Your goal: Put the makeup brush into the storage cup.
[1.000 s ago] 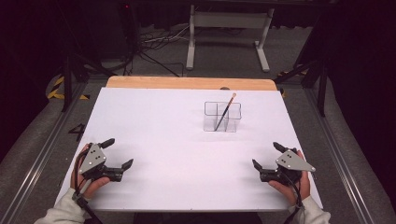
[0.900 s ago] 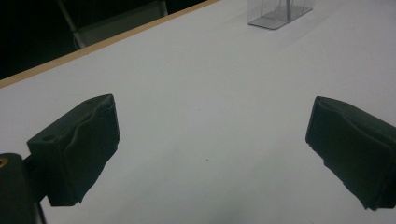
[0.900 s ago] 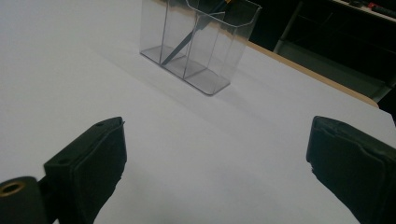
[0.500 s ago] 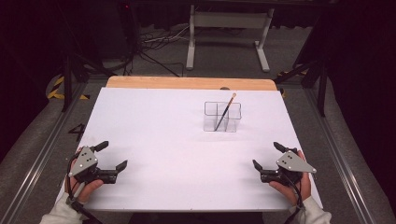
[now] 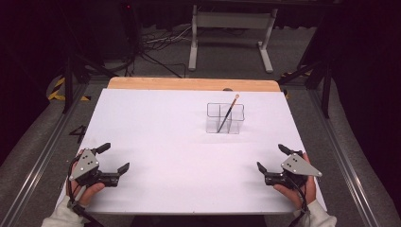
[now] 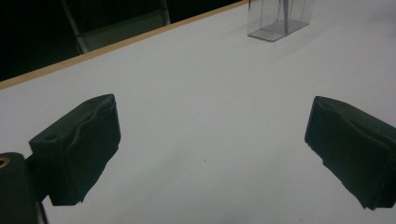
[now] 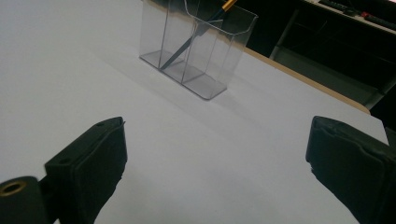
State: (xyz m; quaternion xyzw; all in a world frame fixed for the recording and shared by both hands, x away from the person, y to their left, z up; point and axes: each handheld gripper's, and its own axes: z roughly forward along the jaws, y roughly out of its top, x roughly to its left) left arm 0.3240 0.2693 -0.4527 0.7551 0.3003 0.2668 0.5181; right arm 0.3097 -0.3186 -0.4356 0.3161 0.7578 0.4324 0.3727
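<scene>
Tabletop (image 5: 156, 142): matt white, smooth, paper-like covering; bare pale wood strip along the far edge. Clear holder (image 5: 225, 118): transparent glossy plastic, thin walls with bright reflections. Pencil (image 5: 227, 113) inside it: dark smooth shaft, orange-tan tip. Left gripper (image 5: 115, 158) and right gripper (image 5: 270, 157): matt black rubbery pads, slightly wrinkled; top plates dull grey metal.

Dark room, grey floor (image 5: 156, 66), white table (image 5: 156, 123)
</scene>
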